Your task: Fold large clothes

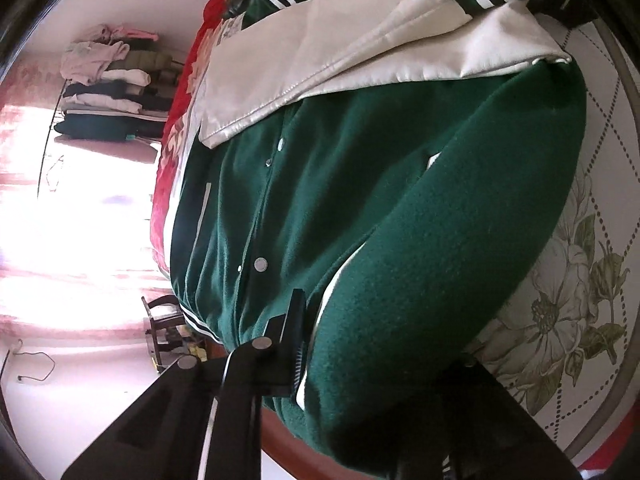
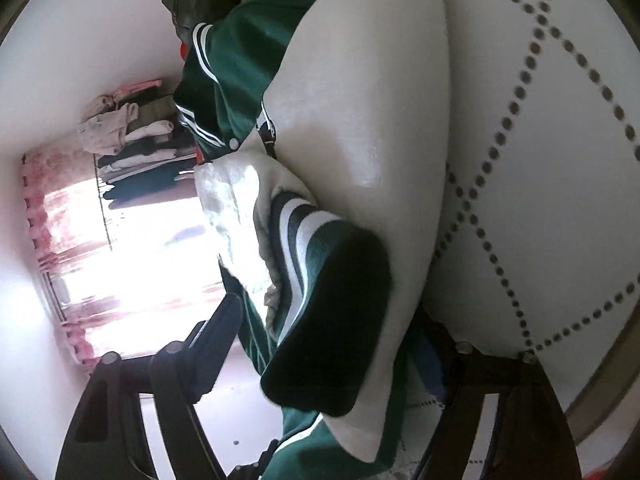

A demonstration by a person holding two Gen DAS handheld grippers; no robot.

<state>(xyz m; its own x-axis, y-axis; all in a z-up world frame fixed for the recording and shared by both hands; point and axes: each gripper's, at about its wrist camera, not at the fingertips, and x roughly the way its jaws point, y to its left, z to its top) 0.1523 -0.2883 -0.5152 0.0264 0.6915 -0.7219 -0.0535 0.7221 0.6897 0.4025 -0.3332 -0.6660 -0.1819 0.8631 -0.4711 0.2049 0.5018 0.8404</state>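
A dark green varsity jacket with cream sleeves and snap buttons lies face up on the bed. My left gripper is at its striped hem and is shut on a thick fold of the green body. One finger presses the fabric; the other is buried under the cloth. In the right wrist view a cream sleeve with a green and white striped cuff fills the gap of my right gripper. That gripper is shut on the bunched sleeve, which drapes over one finger.
The jacket rests on a white quilted bedspread with a flower print. A red floral blanket lies along the far side. Beyond the bed are a rack of folded clothes, a bright pink-curtained window and a dark wooden chair.
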